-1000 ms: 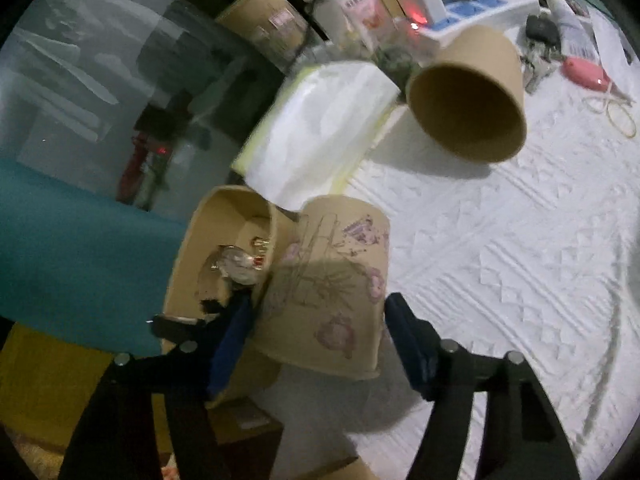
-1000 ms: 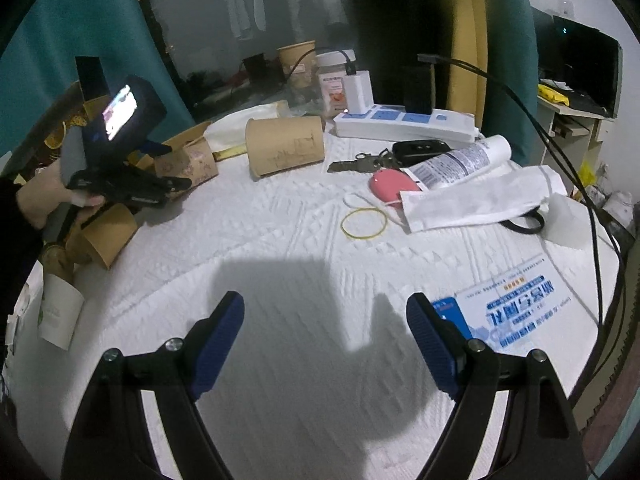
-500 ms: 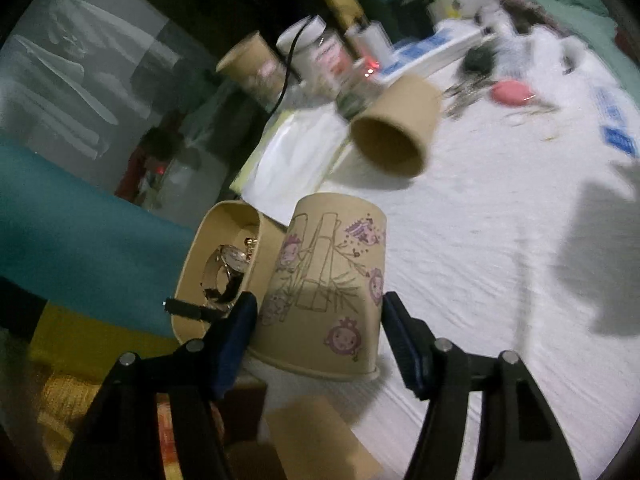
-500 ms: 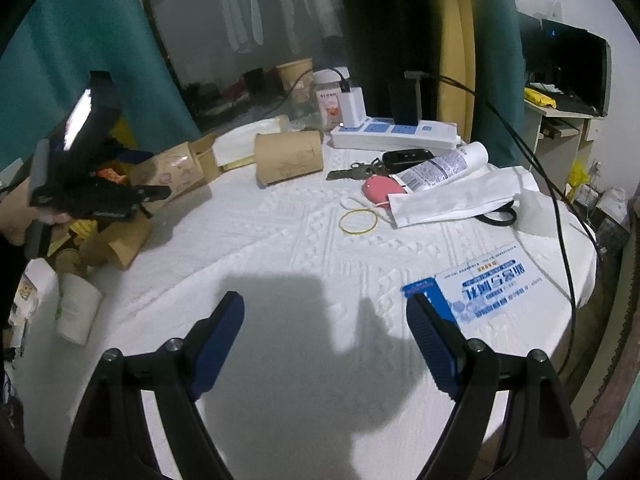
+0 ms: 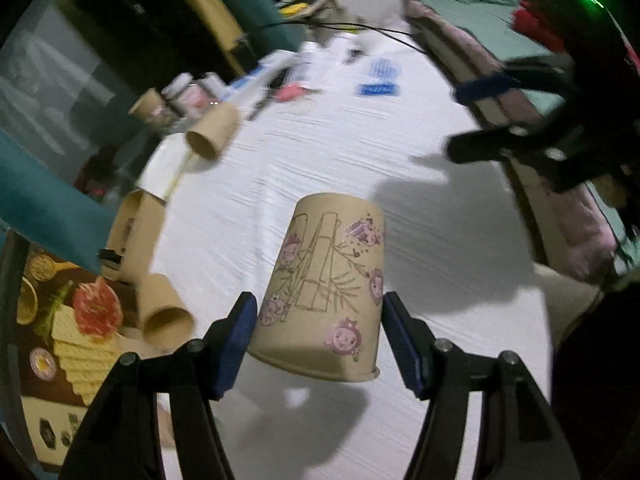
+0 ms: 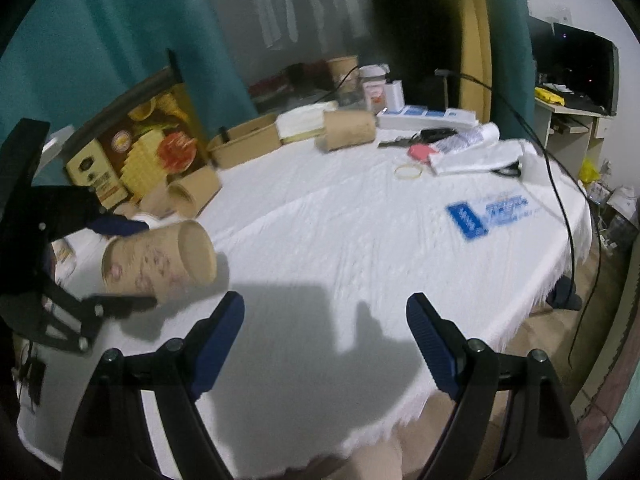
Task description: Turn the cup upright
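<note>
Printed tan paper cup with pink cartoon faces and a sketched bamboo pattern (image 5: 326,292) is held in the air above a round table covered in a white textured cloth (image 6: 360,248), near the table's left edge. The left gripper (image 5: 316,336), black with blue pads, is clamped across the cup's wider, rim end, one pad on each side of the wall. Seen from the right wrist camera, the cup lies on its side, long axis roughly level, closed base pointing away from the left gripper toward the middle of the table and open rim back toward that gripper. The right gripper (image 6: 322,338) hangs over the near part of the cloth with its two blue pads spread wide and nothing between them; it sits well apart from the cup, which lies to its left. So the left hand is the one in charge, and righting the cup looks like a matter of rolling that wrist until the rim faces up, then lowering the base onto bare cloth. Further back, a plain brown paper cup (image 6: 349,133) lies on its side, and a brown cardboard box (image 6: 250,146) sits beside it.
</note>
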Demonstrator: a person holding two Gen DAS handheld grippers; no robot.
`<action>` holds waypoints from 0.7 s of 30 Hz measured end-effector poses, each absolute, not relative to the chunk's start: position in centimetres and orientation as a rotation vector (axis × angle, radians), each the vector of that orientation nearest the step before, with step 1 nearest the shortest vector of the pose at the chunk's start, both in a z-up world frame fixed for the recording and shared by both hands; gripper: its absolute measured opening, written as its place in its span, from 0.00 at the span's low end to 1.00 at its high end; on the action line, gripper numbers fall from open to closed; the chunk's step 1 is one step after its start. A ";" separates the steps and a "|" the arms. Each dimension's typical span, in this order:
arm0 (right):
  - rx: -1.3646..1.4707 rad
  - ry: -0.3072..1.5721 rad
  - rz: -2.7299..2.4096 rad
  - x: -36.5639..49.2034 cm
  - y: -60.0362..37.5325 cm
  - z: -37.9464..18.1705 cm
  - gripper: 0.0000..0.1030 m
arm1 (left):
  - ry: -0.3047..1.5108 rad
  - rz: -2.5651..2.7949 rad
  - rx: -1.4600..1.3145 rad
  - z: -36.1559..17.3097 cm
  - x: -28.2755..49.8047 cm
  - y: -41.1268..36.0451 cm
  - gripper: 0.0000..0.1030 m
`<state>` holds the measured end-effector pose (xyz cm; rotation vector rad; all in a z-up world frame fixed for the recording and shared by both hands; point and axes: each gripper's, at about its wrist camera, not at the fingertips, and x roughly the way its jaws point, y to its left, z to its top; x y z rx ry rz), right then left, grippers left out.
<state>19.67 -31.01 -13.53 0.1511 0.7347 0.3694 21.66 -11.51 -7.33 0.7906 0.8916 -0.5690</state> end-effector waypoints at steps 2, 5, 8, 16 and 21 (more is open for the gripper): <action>0.150 0.752 0.375 18.5 -30.6 -14.1 0.79 | 0.919 -0.590 0.806 -8.3 19.8 -11.6 0.62; 0.156 0.782 0.383 16.8 -30.4 -15.2 0.79 | 0.961 -0.601 0.815 -9.8 18.3 -11.6 0.62; 0.146 0.800 0.382 15.7 -30.3 -16.3 0.79 | 0.989 -0.609 0.816 -10.9 16.9 -11.7 0.63; 0.165 0.832 0.394 15.5 -31.4 -17.6 0.79 | 1.054 -0.581 0.718 -13.1 17.7 -11.0 0.75; 0.065 0.821 0.432 15.8 -31.1 -16.7 0.79 | 1.056 -0.572 0.598 -12.1 17.4 -10.2 0.77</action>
